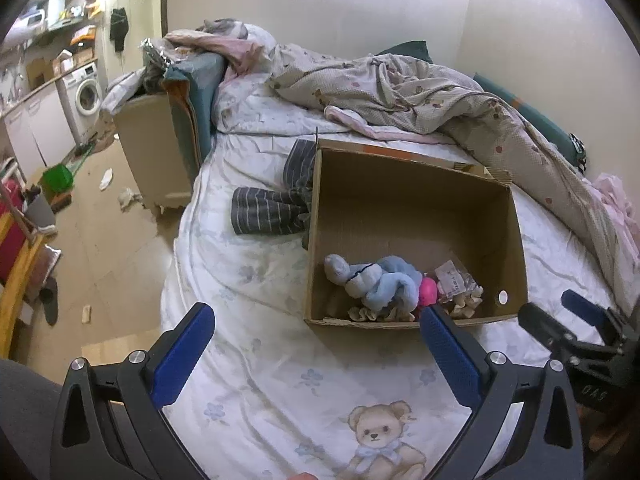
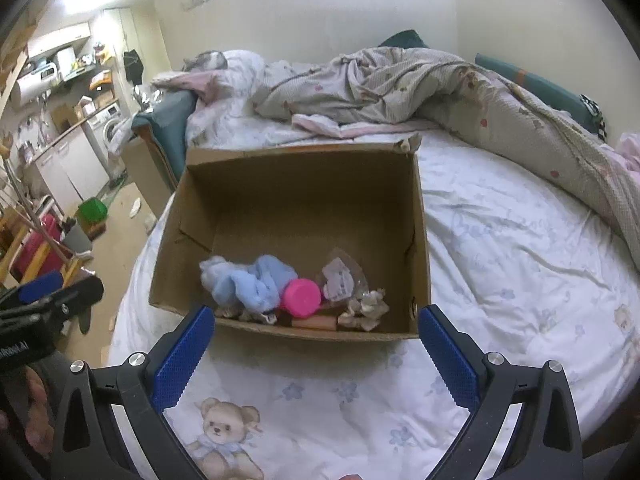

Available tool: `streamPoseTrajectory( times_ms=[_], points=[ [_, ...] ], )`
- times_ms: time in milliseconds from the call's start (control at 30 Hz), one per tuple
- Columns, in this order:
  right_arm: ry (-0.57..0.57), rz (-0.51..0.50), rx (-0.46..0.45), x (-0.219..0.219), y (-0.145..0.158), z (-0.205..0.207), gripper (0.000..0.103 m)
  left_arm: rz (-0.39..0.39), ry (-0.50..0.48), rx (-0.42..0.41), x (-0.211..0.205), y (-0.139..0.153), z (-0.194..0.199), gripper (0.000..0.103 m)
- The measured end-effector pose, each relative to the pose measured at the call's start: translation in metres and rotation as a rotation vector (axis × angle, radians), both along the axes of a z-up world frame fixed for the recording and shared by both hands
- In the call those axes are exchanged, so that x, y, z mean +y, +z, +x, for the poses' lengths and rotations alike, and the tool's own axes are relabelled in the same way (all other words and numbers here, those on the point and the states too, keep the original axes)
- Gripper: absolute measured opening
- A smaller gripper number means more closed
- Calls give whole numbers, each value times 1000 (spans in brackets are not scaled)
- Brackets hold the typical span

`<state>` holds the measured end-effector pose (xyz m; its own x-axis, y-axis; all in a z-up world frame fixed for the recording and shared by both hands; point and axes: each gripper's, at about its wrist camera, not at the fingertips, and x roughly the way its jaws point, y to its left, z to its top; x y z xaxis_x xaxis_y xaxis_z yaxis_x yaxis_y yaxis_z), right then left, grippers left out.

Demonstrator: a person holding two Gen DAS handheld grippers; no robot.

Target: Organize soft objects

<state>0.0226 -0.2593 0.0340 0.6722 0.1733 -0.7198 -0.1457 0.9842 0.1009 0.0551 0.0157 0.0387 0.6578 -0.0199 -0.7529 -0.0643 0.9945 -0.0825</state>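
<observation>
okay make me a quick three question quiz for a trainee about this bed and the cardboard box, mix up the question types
1. True or false: the left gripper holds a toy.
2. The striped grey cloth lies: A) inside the cardboard box, B) on the bed beside the box, C) on the floor.
3. What colour is the plush toy in the box?

Key: 1 false, its jaws stand open and empty. 2 B. 3 light blue.

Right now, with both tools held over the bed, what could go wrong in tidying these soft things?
The striped grey garment lies pressed against the cardboard box, so grabbing it might drag or tip the box. The left tool could also pinch the bedsheet along with it. The pink round item in the box looks hard, possibly missorted.
</observation>
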Motion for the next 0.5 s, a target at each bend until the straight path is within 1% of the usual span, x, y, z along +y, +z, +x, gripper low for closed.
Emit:
streamPoseTrajectory(
  times_ms=[200, 500],
  points=[
    [2, -6, 1, 1, -2, 1, 103, 20, -18, -4, -3, 0, -1, 102],
    [0, -14, 10, 3, -3, 1, 103, 10, -22, -9, -3, 2, -3, 103]
  ],
)
